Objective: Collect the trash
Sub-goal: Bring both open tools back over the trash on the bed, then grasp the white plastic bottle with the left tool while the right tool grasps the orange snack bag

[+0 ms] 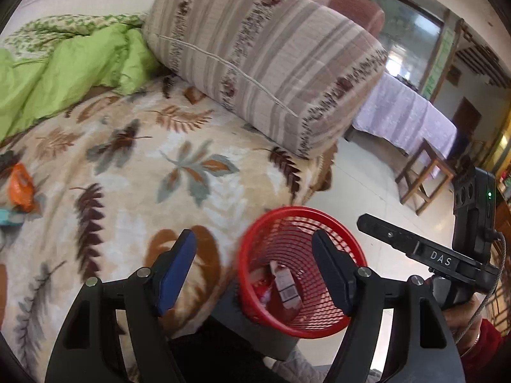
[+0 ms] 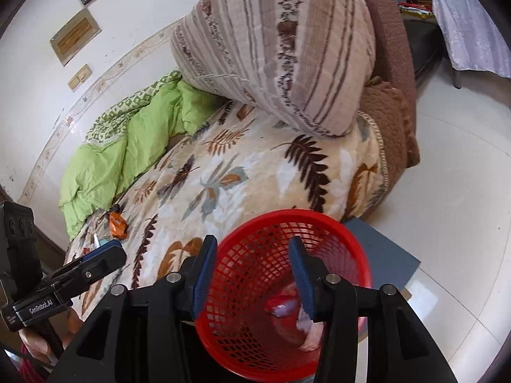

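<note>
Both tongs hang over the red mesh wastebasket [image 1: 300,274], which stands on the floor just beside the bed's near edge. The left tongs [image 1: 255,271] stand released, jaws wide apart and nothing between the pads. The right tongs [image 2: 252,274] are likewise released and empty, their jaws over the basket's mouth.

In the basket lie a small carton [image 1: 286,284] with a barcode and some red-and-white wrappers [image 2: 284,306]; that trash looks already dropped in.

What seems left to collect lies on the leaf-patterned blanket [image 1: 134,172], well apart from the basket, toward the far side near the green quilt [image 1: 64,73]. There is a crumpled orange wrapper [image 2: 117,221] and, close to it, a few smaller scraps [image 2: 95,242], one bluish; they are too small and blurred to name, though they are probably bits of packet or paper.

The orange wrapper should be very light, thin and crinkly, with no stiffness to speak of. It will crush instead of resisting, so a firm close is safe. The film may be slick, so the best hold is across its bunched, raised middle, not a flat edge. The plush blanket is soft and yields, so pads pressed too deep may pinch the pile along with the wrapper. The flatter scraps will be harder: take any lifted corner.
</note>
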The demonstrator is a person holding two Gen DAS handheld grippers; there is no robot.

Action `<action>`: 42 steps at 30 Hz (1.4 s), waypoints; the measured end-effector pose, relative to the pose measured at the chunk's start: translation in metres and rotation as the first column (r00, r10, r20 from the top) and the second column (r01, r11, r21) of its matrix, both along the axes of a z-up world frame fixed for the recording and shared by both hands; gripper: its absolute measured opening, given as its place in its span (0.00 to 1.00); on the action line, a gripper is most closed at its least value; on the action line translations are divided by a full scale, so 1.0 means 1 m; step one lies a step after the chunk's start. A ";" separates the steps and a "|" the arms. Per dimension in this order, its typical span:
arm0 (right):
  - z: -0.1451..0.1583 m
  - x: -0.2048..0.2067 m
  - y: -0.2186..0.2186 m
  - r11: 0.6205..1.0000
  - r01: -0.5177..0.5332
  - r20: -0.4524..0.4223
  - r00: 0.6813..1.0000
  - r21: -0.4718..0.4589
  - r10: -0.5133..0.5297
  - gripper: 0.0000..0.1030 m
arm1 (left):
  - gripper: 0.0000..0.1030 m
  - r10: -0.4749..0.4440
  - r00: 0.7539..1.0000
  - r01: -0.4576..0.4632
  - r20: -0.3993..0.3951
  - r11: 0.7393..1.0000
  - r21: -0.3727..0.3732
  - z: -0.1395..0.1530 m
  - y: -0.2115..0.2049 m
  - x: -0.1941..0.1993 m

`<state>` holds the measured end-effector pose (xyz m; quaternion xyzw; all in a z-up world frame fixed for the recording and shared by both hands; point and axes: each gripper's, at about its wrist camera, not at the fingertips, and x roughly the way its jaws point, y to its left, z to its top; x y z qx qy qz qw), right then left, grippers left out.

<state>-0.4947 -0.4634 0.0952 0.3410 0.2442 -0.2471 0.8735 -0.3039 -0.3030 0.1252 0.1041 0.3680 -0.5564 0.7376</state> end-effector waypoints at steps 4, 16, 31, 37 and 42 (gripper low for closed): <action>-0.004 0.029 0.015 0.996 -0.083 0.019 0.996 0.021 0.083 0.51 | 0.71 0.090 0.996 -0.090 0.025 0.996 -0.008 0.009 0.030 0.022; 0.007 0.172 0.103 0.907 -0.421 -0.016 0.907 -0.007 0.421 0.51 | 0.72 0.435 0.898 -0.436 0.062 0.900 -0.001 0.002 0.160 0.108; -0.007 0.334 0.162 0.858 -0.514 -0.060 0.856 0.017 0.514 0.59 | 0.72 0.875 0.483 -0.872 -0.015 0.483 0.079 -0.052 0.328 0.261; -0.012 0.368 0.161 0.882 -0.469 -0.041 0.882 0.038 0.470 0.59 | 0.65 0.911 0.409 -0.898 -0.057 0.413 0.155 -0.081 0.337 0.320; -0.021 0.386 0.146 0.904 -0.423 -0.058 0.902 0.065 0.427 0.60 | 0.46 0.906 0.418 -0.870 -0.069 0.421 0.256 -0.105 0.325 0.343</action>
